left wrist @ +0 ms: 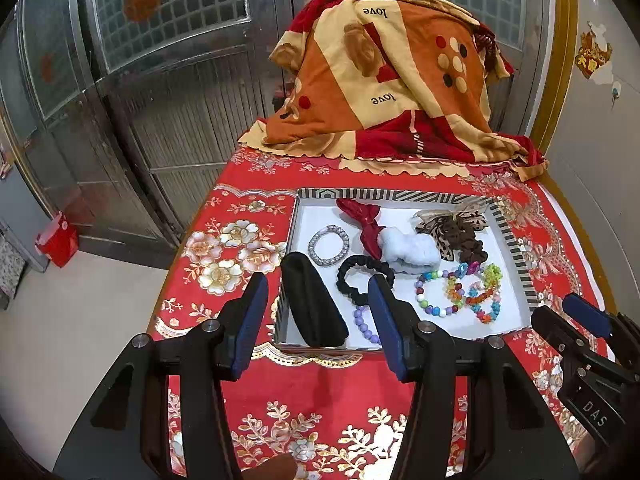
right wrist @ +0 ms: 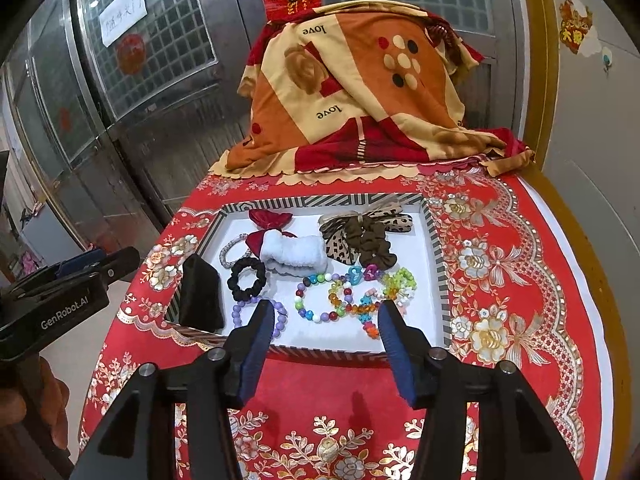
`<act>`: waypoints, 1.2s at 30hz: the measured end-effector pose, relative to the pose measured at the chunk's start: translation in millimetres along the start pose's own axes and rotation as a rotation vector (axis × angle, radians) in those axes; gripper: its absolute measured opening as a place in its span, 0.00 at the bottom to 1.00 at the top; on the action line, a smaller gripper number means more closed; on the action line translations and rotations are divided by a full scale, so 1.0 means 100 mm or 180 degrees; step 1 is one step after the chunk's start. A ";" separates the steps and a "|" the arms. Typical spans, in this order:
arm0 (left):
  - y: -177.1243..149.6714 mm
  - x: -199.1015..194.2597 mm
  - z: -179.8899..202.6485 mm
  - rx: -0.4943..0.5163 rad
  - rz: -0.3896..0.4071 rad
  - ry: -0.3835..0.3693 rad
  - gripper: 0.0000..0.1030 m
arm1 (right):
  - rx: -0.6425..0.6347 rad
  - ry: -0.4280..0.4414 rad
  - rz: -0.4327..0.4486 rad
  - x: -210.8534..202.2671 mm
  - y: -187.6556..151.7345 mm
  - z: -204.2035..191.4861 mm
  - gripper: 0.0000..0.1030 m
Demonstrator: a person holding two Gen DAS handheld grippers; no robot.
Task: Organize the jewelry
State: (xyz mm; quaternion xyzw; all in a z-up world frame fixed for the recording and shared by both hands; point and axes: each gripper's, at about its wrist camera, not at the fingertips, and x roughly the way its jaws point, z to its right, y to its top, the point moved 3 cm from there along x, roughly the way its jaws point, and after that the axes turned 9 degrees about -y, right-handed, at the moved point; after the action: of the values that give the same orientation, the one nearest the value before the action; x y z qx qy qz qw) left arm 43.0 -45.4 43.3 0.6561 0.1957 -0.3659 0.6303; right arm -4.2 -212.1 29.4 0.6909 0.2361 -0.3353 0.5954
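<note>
- Hovering over the near rim of the tray (left wrist: 516,240), the left gripper (left wrist: 318,292) stood wide open and empty.
- Right gripper (right wrist: 324,316) stood likewise apart, gripping nothing.
- Bracelets (right wrist: 320,300), scrunchies (right wrist: 247,276) and bows (right wrist: 360,236) lay inside the tray on the red cloth (right wrist: 500,280).

Striped tray (right wrist: 438,248), red floral tablecloth (right wrist: 500,280)

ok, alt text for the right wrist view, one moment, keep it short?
The open right gripper hovers empty before a striped-rim tray on a red floral tablecloth. The tray holds bead bracelets, scrunchies, bows and a black pouch. The left gripper shows at far left.
</note>
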 end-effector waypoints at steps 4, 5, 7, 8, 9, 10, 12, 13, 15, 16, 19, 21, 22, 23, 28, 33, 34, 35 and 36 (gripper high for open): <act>0.00 0.01 0.00 -0.0005 -0.0018 -0.0011 0.50 | -0.0012 -0.0003 -0.0002 0.00 0.00 0.00 0.50; -0.01 0.00 0.00 -0.0008 -0.0020 -0.0015 0.50 | -0.0014 -0.0007 0.0000 -0.01 0.00 0.00 0.50; -0.01 0.01 0.00 -0.0009 -0.0023 -0.0015 0.50 | -0.0022 -0.0019 0.0001 0.00 0.01 0.00 0.51; -0.01 0.01 0.00 -0.0011 -0.0027 -0.0016 0.50 | -0.0030 -0.0031 0.0003 0.00 0.01 0.00 0.51; -0.01 0.01 0.00 -0.0010 -0.0027 -0.0017 0.50 | -0.0033 -0.0032 0.0003 -0.01 0.01 0.00 0.51; -0.01 0.01 0.00 -0.0012 -0.0030 -0.0018 0.50 | -0.0029 -0.0031 0.0000 -0.01 0.02 0.01 0.51; -0.01 0.01 0.00 -0.0015 -0.0027 -0.0017 0.50 | -0.0033 -0.0039 -0.0001 -0.01 0.02 0.02 0.52; -0.01 0.01 0.00 -0.0013 -0.0028 -0.0020 0.50 | -0.0037 -0.0047 -0.0004 0.00 0.02 0.02 0.52; 0.00 0.01 0.00 -0.0005 -0.0027 -0.0017 0.50 | -0.0039 -0.0050 -0.0018 0.01 0.02 0.03 0.53; 0.00 0.01 0.00 0.0001 -0.0027 -0.0018 0.50 | -0.0032 -0.0045 -0.0024 0.02 0.02 0.03 0.54; 0.00 0.02 0.00 0.0000 -0.0029 -0.0013 0.50 | -0.0044 -0.0043 -0.0036 0.03 0.01 0.03 0.54; 0.00 0.02 0.00 -0.0004 -0.0032 -0.0011 0.50 | -0.0058 -0.0043 -0.0045 0.04 0.02 0.03 0.54; -0.01 0.02 0.00 -0.0008 -0.0033 -0.0012 0.50 | -0.0061 -0.0040 -0.0043 0.04 0.02 0.02 0.54; -0.01 0.02 0.00 -0.0010 -0.0035 -0.0016 0.50 | -0.0064 -0.0040 -0.0040 0.04 0.02 0.03 0.54; -0.01 0.04 0.02 0.0014 -0.0048 -0.0023 0.50 | -0.0077 -0.0050 -0.0044 0.04 0.03 0.02 0.54; -0.03 0.08 0.04 0.0044 -0.0068 -0.0034 0.50 | -0.0091 -0.0039 -0.0060 0.06 0.04 0.02 0.54; -0.03 0.09 0.04 0.0042 -0.0072 -0.0037 0.50 | -0.0096 -0.0037 -0.0062 0.06 0.04 0.01 0.54; -0.04 0.09 0.05 0.0042 -0.0074 -0.0037 0.50 | -0.0101 -0.0036 -0.0062 0.07 0.03 0.01 0.54; -0.03 0.09 0.05 0.0044 -0.0072 -0.0034 0.50 | -0.0105 -0.0034 -0.0064 0.07 0.03 0.01 0.54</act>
State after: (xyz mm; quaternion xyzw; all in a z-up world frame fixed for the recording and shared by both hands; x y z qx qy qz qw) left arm 45.5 -51.5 35.0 0.6562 0.1972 -0.3779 0.6226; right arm 2.9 -214.4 26.3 0.6768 0.2453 -0.3411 0.6046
